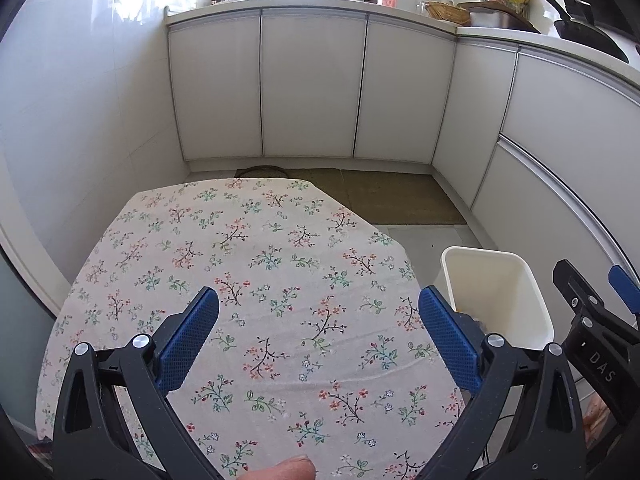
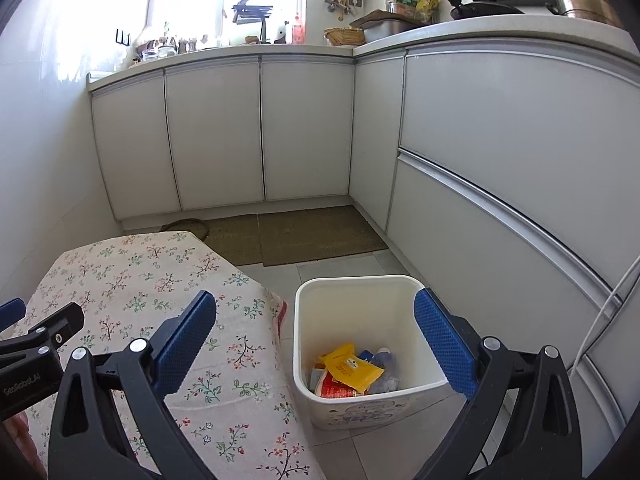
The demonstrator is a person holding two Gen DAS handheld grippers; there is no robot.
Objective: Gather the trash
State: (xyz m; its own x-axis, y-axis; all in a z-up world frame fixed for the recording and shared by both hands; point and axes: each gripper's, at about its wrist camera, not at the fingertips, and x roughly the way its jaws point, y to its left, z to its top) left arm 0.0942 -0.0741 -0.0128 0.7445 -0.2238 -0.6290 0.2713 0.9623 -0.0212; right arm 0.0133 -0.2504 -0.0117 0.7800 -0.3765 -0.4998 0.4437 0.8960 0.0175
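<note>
a: what is the biggest thing here?
b: the table (image 1: pixel 256 280) with the flowery cloth. no trash shows on it, so i think the picking up is nearly done.
a: and next?
b: the white bin (image 2: pixel 340 412) on the floor, just beside the table, mouth up. i think it stands there so trash drops right in.
a: where is the trash?
b: down in the bin. a yellow packet (image 2: pixel 350 368) lies on top, its long side slanting toward the back left corner. a red wrapper (image 2: pixel 332 388) sits under it.
a: and the grabbers?
b: the left gripper (image 1: pixel 318 320) hangs over the cloth, jaws wide apart, holding nothing. the right gripper (image 2: pixel 316 322) is above the bin, wide apart too, holding nothing.
</note>
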